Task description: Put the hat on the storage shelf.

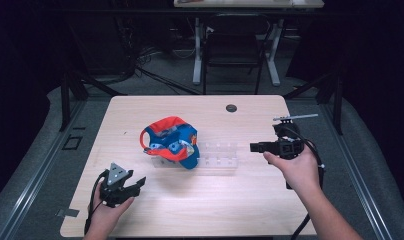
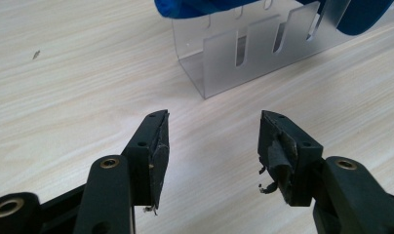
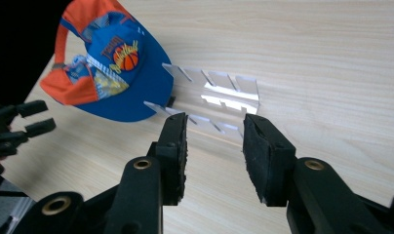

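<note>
Blue and orange cap [image 1: 171, 141] sitting on the left end of a clear acrylic slotted rack [image 1: 219, 159], near the middle of the light wood table [image 1: 190, 210]. Landmark for everything below: the rack.

Cap draped over and touching the rack's left end, orange brim and strap up, basketball print seen in the right gripper view [image 3: 112, 73]. Rest of the rack bare, slots showing, lying flat on the tabletop [image 3: 219, 97]. In the left gripper view, the rack's near corner [image 2: 244, 53] just ahead of the jaws, blue cap fabric [image 2: 195, 7] hanging over its top edge.

Left gripper [image 1: 126, 187] below-left of the rack, well apart from it, held in the left hand [image 1: 107, 212] close over the table. Jaws spread wide, nothing between them but bare wood [image 2: 213, 146]. Torn pad tape on both jaw faces.

Right gripper [image 1: 257, 146] just right of the rack, jaws pointing at its right end, not touching it. Held in the right hand [image 1: 296, 170], cable trailing off the table edge. Jaws parted, roughly half open, nothing pinched [image 3: 215, 146]; rack's near end seen through the gap, beyond the tips.

Small dark grommet hole [image 1: 231, 108] in the table beyond the rack. Chair [image 1: 235, 45] further back past the table's far edge.
</note>
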### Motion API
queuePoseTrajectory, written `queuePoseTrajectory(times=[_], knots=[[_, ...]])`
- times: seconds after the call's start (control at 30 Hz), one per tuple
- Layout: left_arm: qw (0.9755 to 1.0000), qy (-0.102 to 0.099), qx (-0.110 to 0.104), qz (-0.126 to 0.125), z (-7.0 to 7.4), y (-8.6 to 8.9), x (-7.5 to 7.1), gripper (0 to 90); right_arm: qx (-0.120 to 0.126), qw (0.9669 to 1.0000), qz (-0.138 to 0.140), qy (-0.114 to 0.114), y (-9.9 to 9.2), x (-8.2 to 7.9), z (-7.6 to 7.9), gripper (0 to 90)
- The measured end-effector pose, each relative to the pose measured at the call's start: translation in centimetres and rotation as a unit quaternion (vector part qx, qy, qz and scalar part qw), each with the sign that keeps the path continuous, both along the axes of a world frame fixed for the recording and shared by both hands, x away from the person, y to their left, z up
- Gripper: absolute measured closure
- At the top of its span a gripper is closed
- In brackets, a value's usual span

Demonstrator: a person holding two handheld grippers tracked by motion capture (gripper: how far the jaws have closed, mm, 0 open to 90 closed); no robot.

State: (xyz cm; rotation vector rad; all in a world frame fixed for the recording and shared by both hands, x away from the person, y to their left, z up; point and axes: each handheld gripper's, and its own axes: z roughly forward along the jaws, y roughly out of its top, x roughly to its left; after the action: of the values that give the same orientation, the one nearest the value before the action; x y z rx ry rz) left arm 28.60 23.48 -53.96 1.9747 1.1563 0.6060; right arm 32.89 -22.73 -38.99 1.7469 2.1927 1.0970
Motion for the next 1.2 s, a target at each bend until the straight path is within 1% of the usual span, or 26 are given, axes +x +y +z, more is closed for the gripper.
queuePoseTrajectory(times=[0.07,0.1,0.17,0.23,0.27,0.3,0.33,0.37,0.4,0.47,0.5,0.57,0.63,0.67,0.73,0.77,0.8,0.87,0.93,0.97,1.03,1.07,1.1,1.13,1.17,1.2], knots=[[1.0,-0.001,-0.005,0.004,-0.2,0.4,-0.2,45.9,-0.012,0.9999,0.0,-0.001,0.0,-0.4,-0.4,60.9],[1.0,0.002,-0.005,0.007,-0.3,0.7,-0.3,45.9,-0.008,1.0,0.002,-0.005,0.0,-0.6,-0.6,60.8],[0.9999,0.004,-0.005,0.012,-0.6,1.2,-0.3,45.9,0.001,1.0,0.005,-0.001,-0.1,-0.9,-1.0,60.8],[0.9998,0.006,-0.008,0.02,-0.7,1.8,-0.3,45.9,0.002,1.0,0.005,-0.002,-0.2,-1.2,-1.4,60.8],[0.9997,0.007,-0.009,0.023,-0.8,2.0,-0.3,45.9,0.008,0.9999,0.004,-0.007,-0.3,-1.3,-1.6,60.8],[0.9994,0.007,-0.015,0.031,-0.9,2.4,-0.2,45.9,0.015,0.9999,0.004,-0.005,-0.5,-1.5,-2.1,60.8],[0.9994,0.007,-0.015,0.031,-0.9,2.4,-0.2,45.9,0.015,0.9999,0.004,-0.005,-0.5,-1.5,-2.1,60.8],[0.9992,0.01,-0.017,0.034,-0.9,2.7,-0.1,45.9,0.009,0.9999,-0.003,-0.005,-0.7,-1.8,-2.6,60.7],[0.9992,0.01,-0.017,0.034,-0.9,2.7,-0.1,45.9,0.009,0.9999,-0.003,-0.005,-0.7,-1.8,-2.6,60.7],[0.9991,0.012,-0.02,0.036,-1.0,2.8,-0.1,45.9,0.014,0.9999,-0.003,0.001,-1.0,-2.3,-3.5,60.6],[0.9991,0.012,-0.02,0.036,-1.0,2.8,-0.1,45.9,0.014,0.9999,-0.003,0.001,-1.0,-2.3,-3.5,60.6],[0.9991,0.013,-0.02,0.034,-1.1,2.8,-0.1,45.9,0.022,0.9997,-0.006,-0.006,-1.1,-2.9,-4.3,60.2],[0.9991,0.014,-0.02,0.034,-1.1,2.8,-0.1,45.8,0.019,0.9998,-0.006,-0.005,-1.1,-3.1,-4.6,60.0],[0.9991,0.014,-0.02,0.034,-1.1,2.7,-0.1,45.8,0.021,0.9997,-0.005,-0.009,-1.1,-3.3,-4.9,59.9],[0.9991,0.013,-0.021,0.034,-1.2,2.7,-0.1,45.8,0.014,0.9998,-0.003,-0.015,-0.9,-3.8,-5.5,59.2],[0.9991,0.013,-0.022,0.034,-1.2,2.7,-0.1,45.7,0.007,0.9996,0.0,-0.027,-0.8,-4.2,-6.2,59.1],[0.9991,0.013,-0.022,0.034,-1.2,2.7,-0.1,45.7,0.007,0.9996,0.0,-0.027,-0.8,-4.2,-6.2,59.1],[0.999,0.014,-0.024,0.034,-1.2,2.7,-0.1,45.7,0.01,0.9995,-0.002,-0.028,-0.8,-4.6,-6.8,58.2],[0.9991,0.013,-0.023,0.034,-1.2,2.7,-0.1,45.6,0.003,0.9993,0.0,-0.037,-0.6,-5.0,-7.4,55.8],[0.9991,0.017,-0.021,0.033,-1.2,2.7,-0.1,45.6,0.0,0.9991,0.004,-0.043,-0.6,-5.1,-7.7,54.9],[0.999,0.019,-0.022,0.034,-1.2,2.7,-0.1,45.6,0.002,0.9987,0.007,-0.05,-0.6,-5.4,-8.4,53.6],[0.9989,0.015,-0.026,0.034,-1.3,2.7,-0.1,45.5,0.006,0.9987,0.011,-0.05,-0.6,-5.5,-8.7,52.7],[0.999,0.016,-0.027,0.034,-1.2,2.7,-0.1,45.4,0.016,0.9983,0.016,-0.055,-0.7,-5.7,-9.4,50.8],[0.9989,0.016,-0.027,0.034,-1.2,2.7,-0.1,45.4,0.016,0.9983,0.016,-0.055,-0.7,-5.7,-9.4,50.8],[0.9989,0.014,-0.029,0.034,-1.2,2.6,-0.1,45.3,0.02,0.9977,0.02,-0.062,-0.7,-5.8,-10.2,47.8],[0.9989,0.014,-0.03,0.034,-1.2,2.6,-0.1,45.2,0.022,0.9975,0.023,-0.064,-0.8,-5.8,-10.5,46.3]])
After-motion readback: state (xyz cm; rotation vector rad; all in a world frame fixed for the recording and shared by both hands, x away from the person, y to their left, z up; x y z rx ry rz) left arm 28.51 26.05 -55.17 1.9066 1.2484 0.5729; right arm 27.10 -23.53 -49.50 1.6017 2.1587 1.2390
